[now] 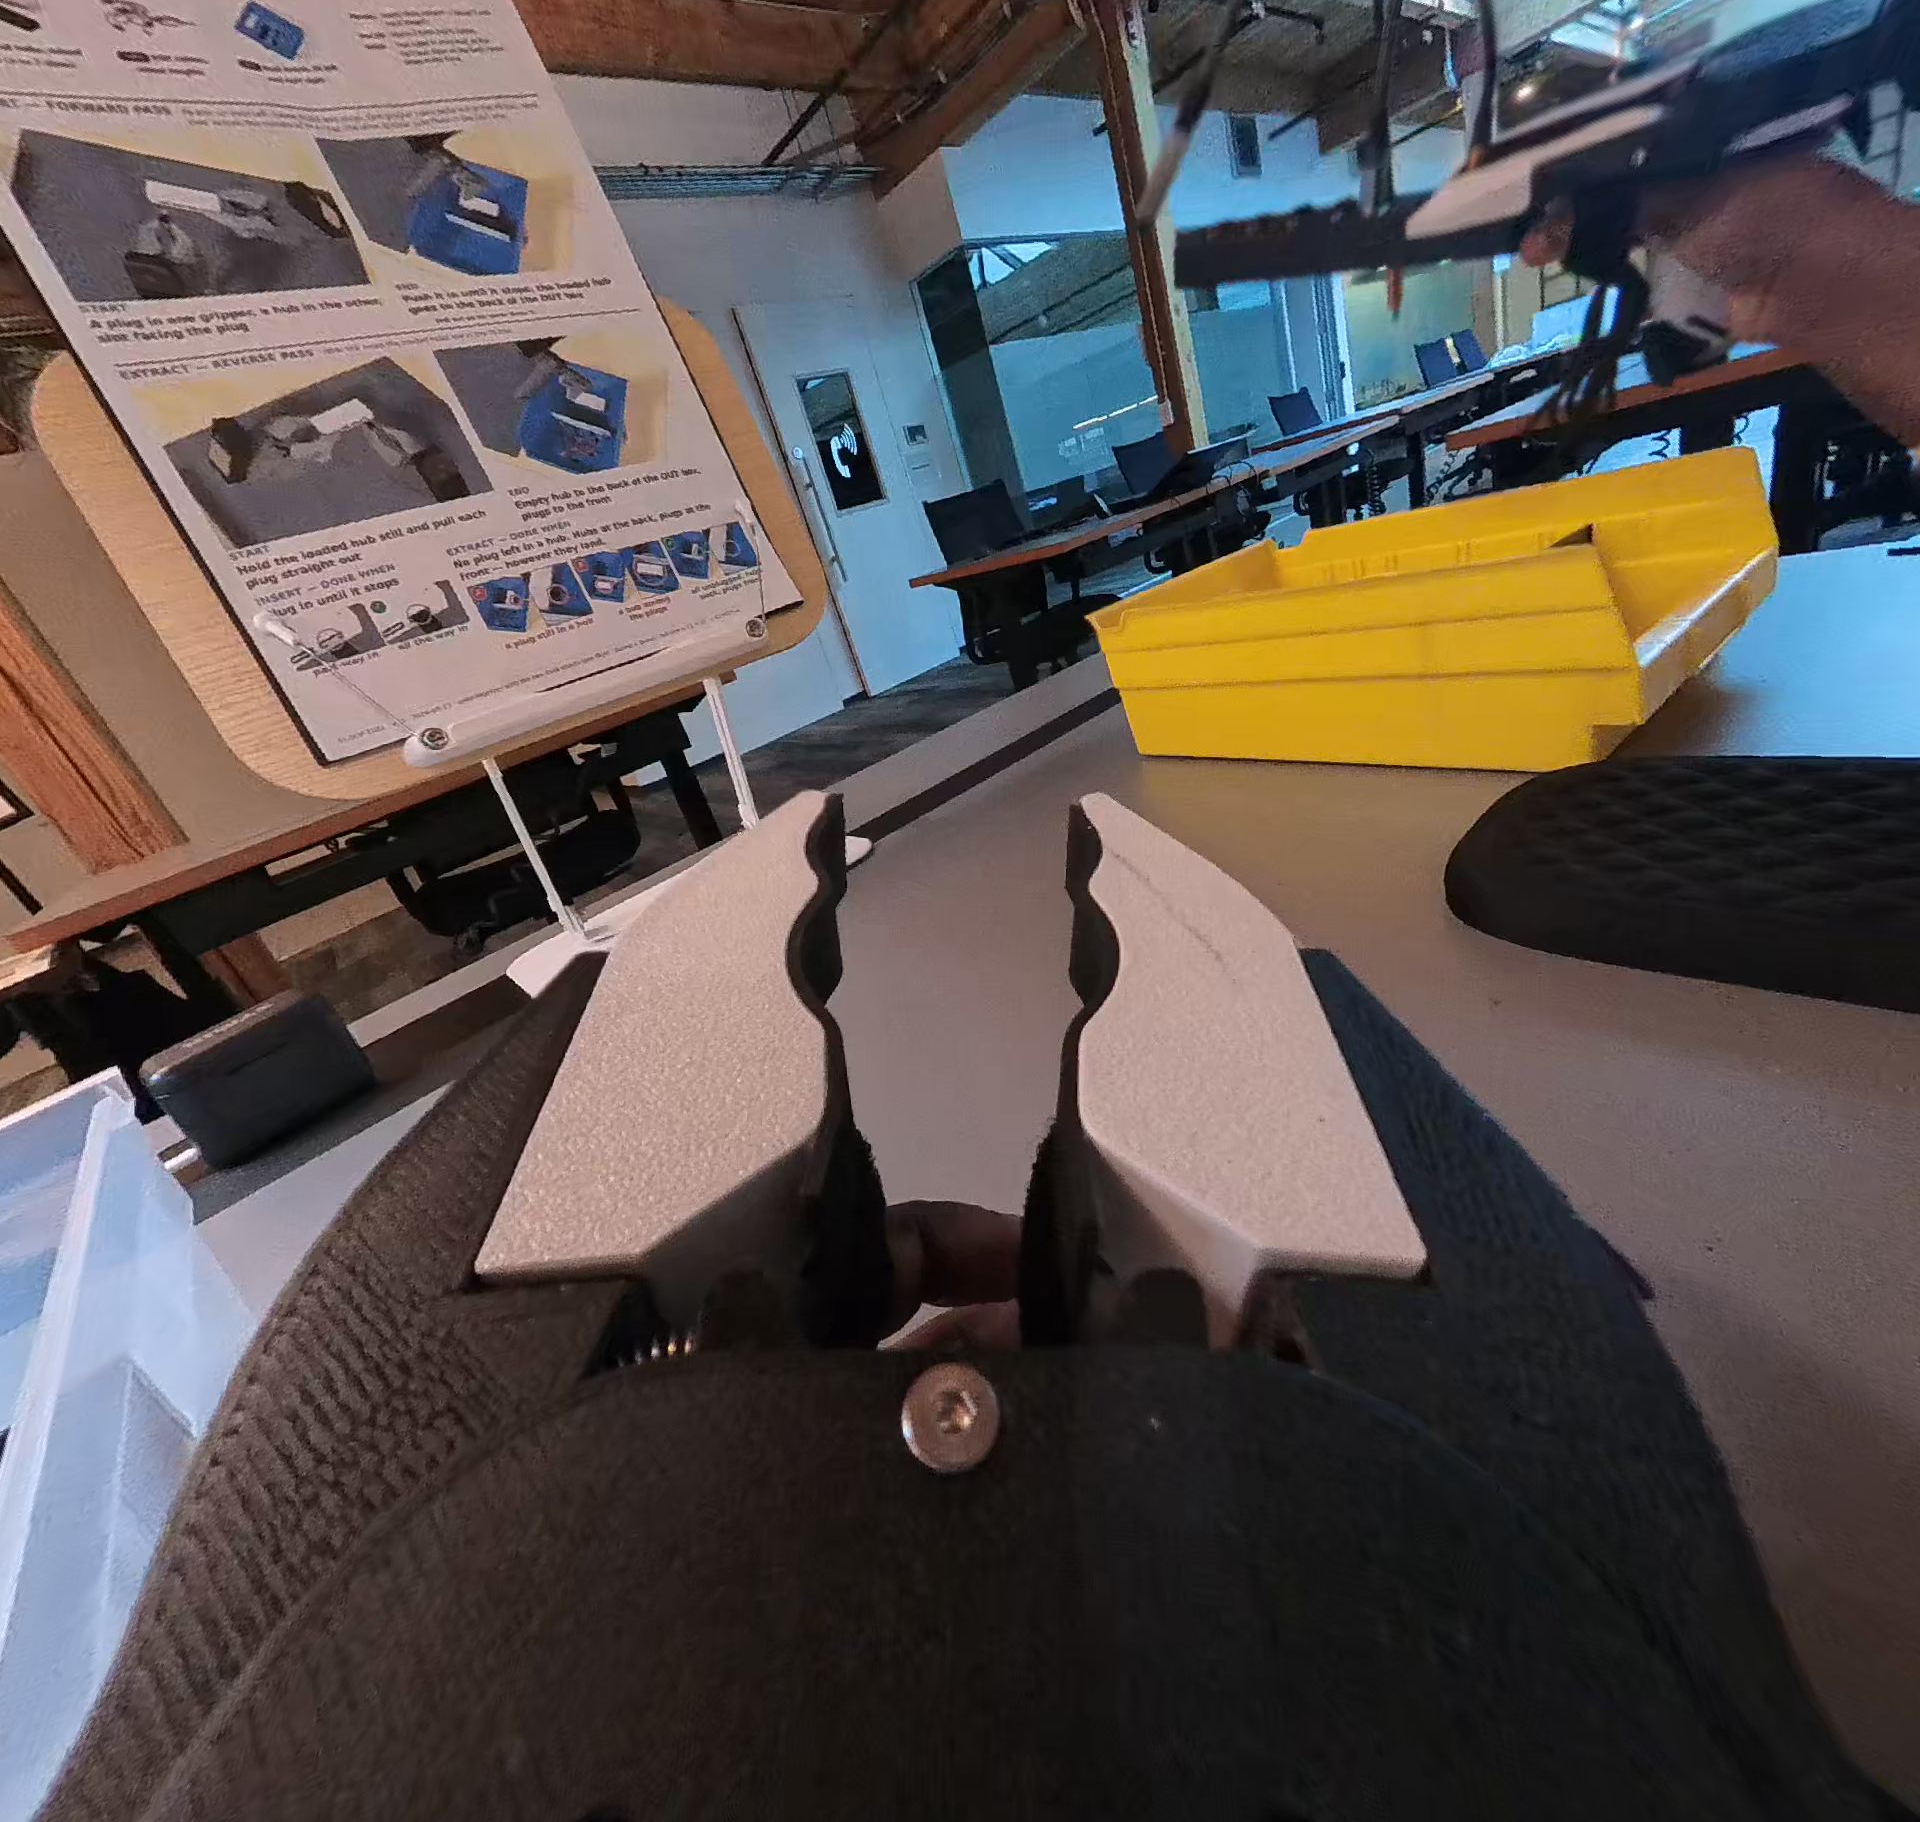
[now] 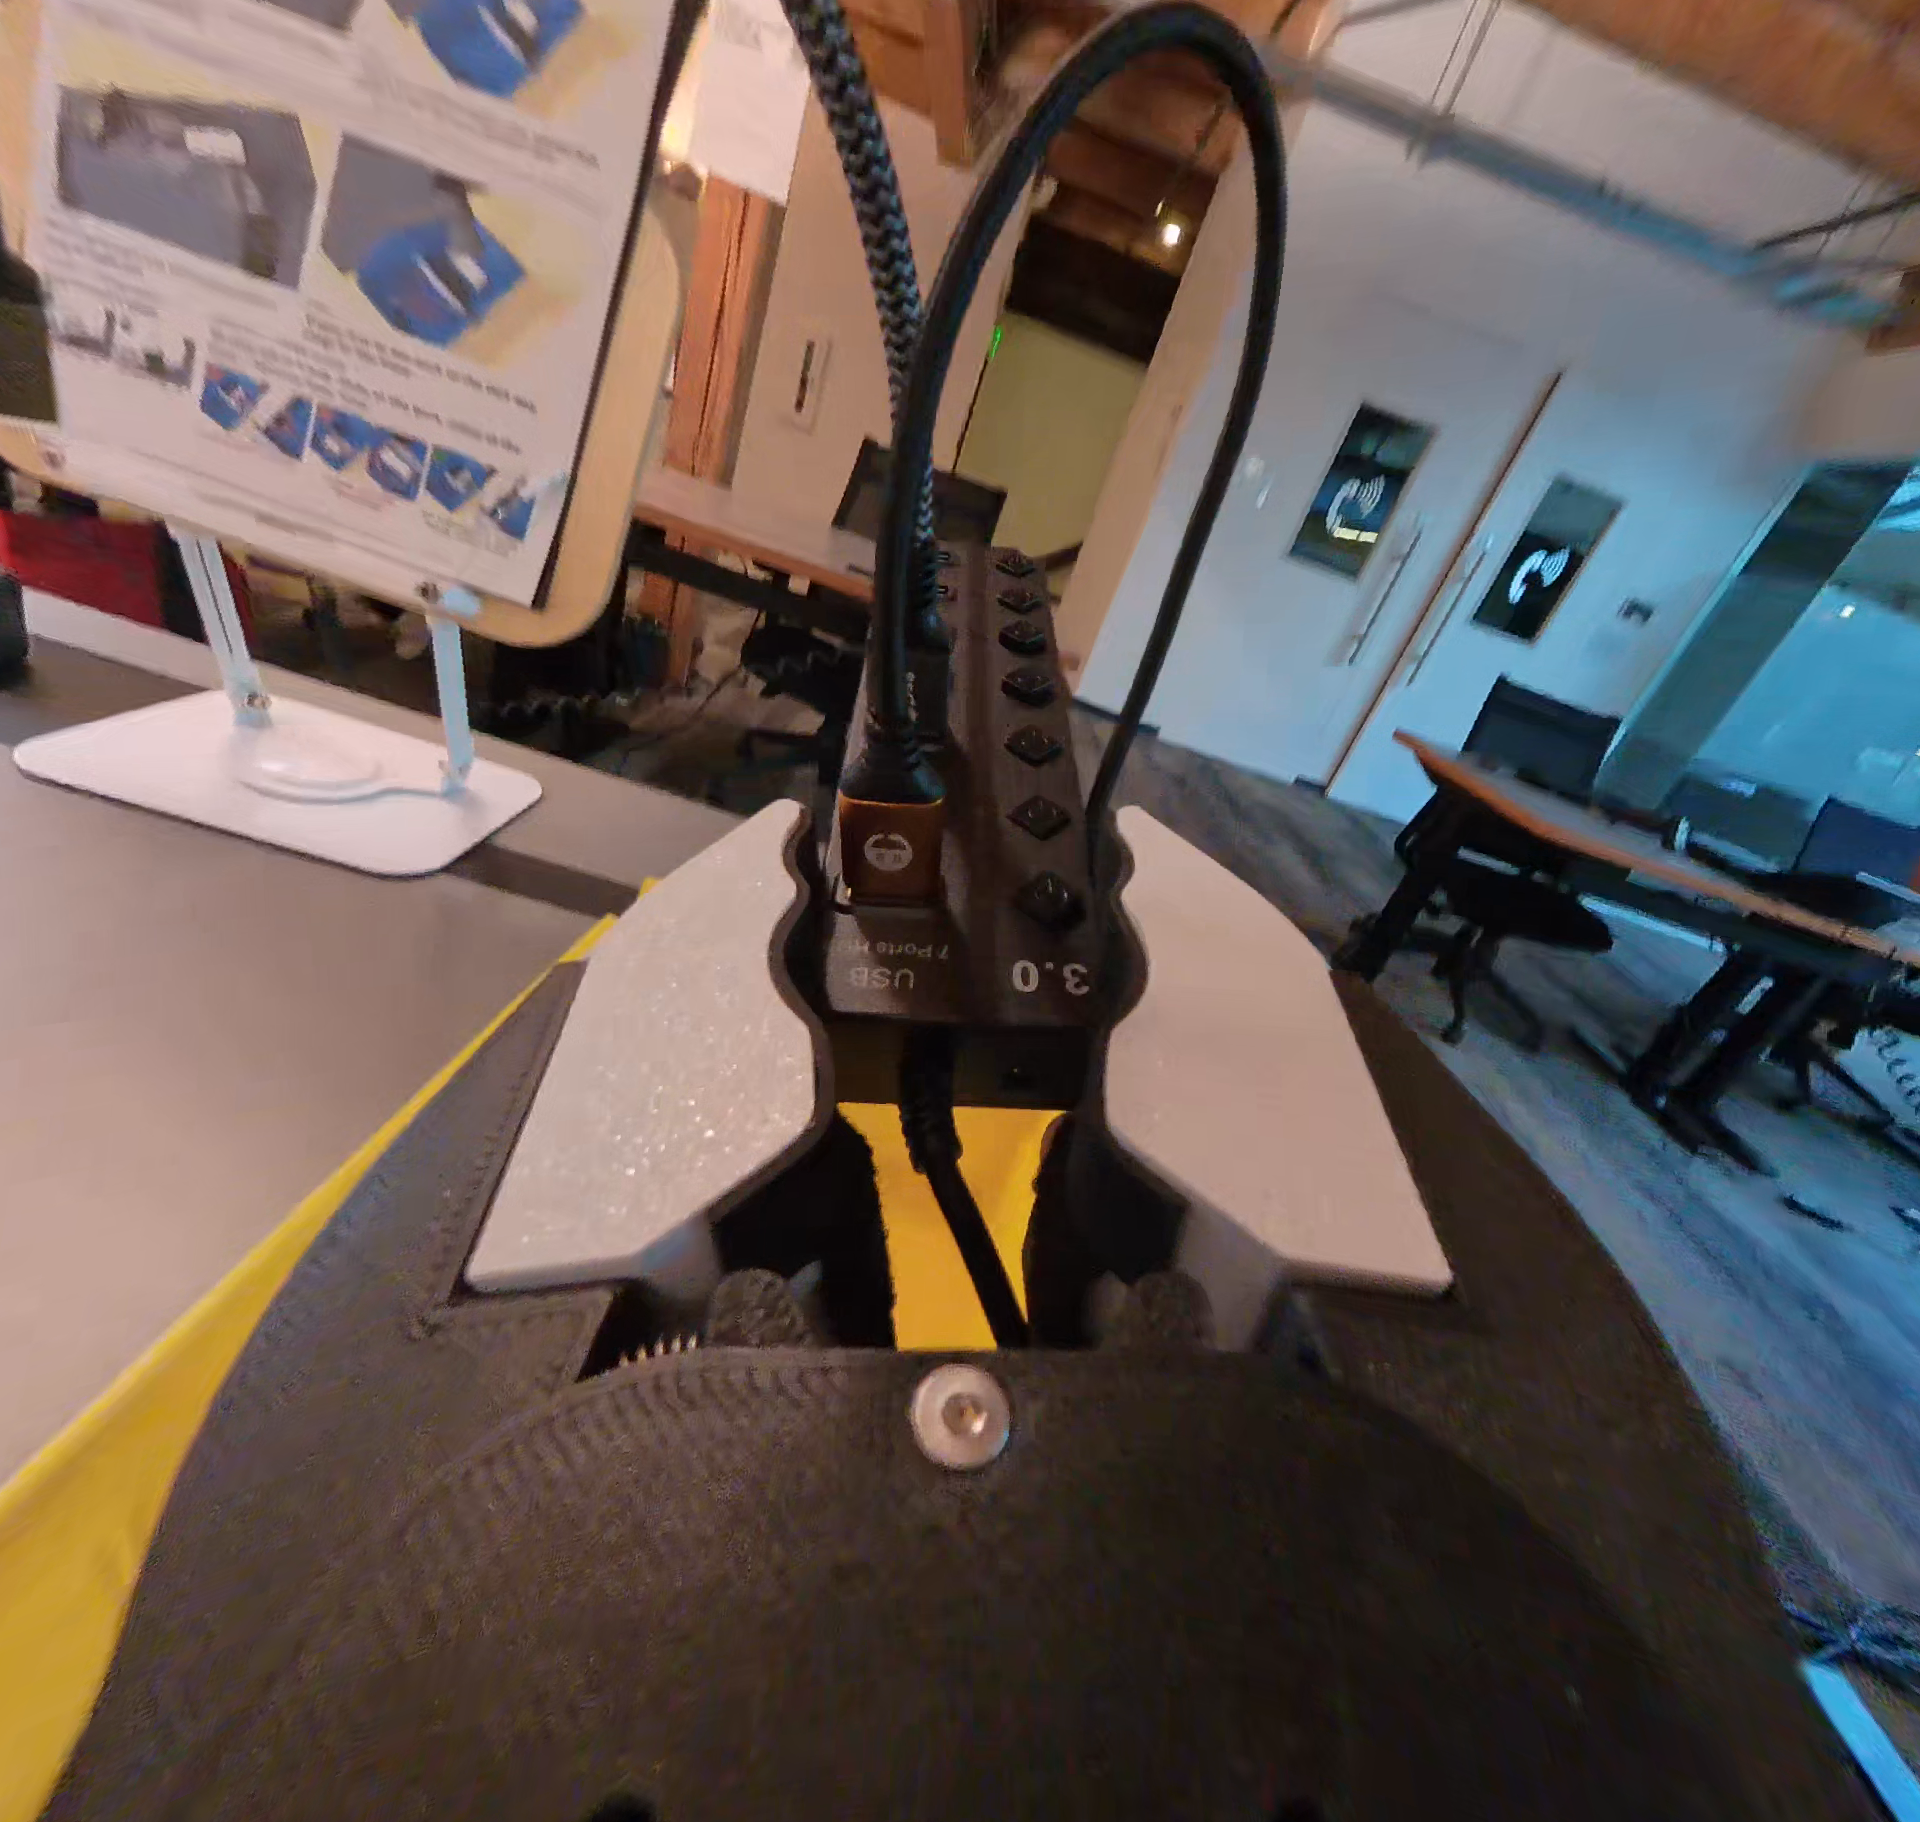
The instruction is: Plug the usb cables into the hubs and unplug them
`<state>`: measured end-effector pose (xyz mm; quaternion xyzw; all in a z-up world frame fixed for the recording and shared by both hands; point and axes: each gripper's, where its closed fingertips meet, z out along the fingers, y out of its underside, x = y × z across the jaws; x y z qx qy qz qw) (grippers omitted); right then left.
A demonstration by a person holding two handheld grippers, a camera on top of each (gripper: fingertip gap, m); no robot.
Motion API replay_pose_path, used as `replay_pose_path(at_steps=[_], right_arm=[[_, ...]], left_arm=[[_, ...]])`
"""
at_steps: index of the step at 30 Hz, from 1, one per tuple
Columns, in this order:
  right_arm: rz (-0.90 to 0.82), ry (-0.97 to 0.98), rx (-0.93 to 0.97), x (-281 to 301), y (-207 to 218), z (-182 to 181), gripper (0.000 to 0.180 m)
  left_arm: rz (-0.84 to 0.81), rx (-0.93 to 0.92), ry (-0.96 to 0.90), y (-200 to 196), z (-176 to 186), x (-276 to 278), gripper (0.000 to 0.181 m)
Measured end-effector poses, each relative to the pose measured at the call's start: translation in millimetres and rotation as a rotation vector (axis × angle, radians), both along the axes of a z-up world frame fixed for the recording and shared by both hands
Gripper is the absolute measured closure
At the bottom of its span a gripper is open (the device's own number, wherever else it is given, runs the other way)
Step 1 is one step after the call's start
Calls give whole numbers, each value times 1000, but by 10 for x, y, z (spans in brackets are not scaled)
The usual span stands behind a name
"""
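Observation:
My right gripper (image 2: 961,905) is shut on the near end of a long black USB hub (image 2: 1013,837) and holds it in the air above the yellow bin (image 2: 208,1357). An orange-ended plug (image 2: 891,853) with a braided cable (image 2: 868,162) sits in the hub's nearest port. A thin black cable (image 2: 1236,245) arcs over the hub. My left gripper (image 1: 951,889) is open and empty, low over the grey table (image 1: 1455,1149). In the left wrist view the right gripper (image 1: 1621,172) with the hub (image 1: 1288,245) hangs high at the upper right.
A yellow bin (image 1: 1434,650) sits on the table's far right, with a black quilted mat (image 1: 1704,868) in front of it. An instruction board on a white stand (image 1: 343,349) is at the left. A clear plastic box (image 1: 83,1357) is at the near left.

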<state>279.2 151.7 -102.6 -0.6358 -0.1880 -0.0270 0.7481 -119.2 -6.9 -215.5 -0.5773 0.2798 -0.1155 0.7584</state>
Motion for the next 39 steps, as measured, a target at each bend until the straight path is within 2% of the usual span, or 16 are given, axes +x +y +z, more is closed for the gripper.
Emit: replay_pose_path(at_steps=[3, 5, 13, 18, 22, 25, 28, 33, 34, 36, 39], right_arm=[[21, 26, -55, 15, 75, -174, 129], [59, 82, -38, 1, 74, -124, 129], [328, 352, 182, -142, -112, 720, 128], [425, 410, 174, -239, -131, 878, 128], [354, 424, 102, -134, 4, 549, 128], [197, 430, -8, 57, 139, 149, 129], [19, 365, -99, 245, 199, -185, 128], [-173, 162, -238, 359, 190, -420, 129], [-181, 107, -248, 340, 182, -436, 146], [-228, 49, -287, 343, 173, -494, 159], [-202, -20, -384, 244, 185, -686, 163]], left_arm=[[-4, 0, 14, 0, -14, 15, 140], [-7, 7, 28, 0, -19, 31, 140], [-13, 19, 97, -16, -68, 96, 140], [-14, 24, 131, -26, -89, 122, 140], [-17, 34, 143, -36, -83, 139, 140], [-18, 32, 149, -41, -90, 141, 140], [-19, 28, 162, -38, -115, 148, 140], [-19, 23, 184, -29, -149, 164, 140], [-19, 24, 187, -28, -152, 167, 140], [-20, 25, 191, -33, -155, 171, 140], [-23, 24, 196, -35, -162, 176, 140]])
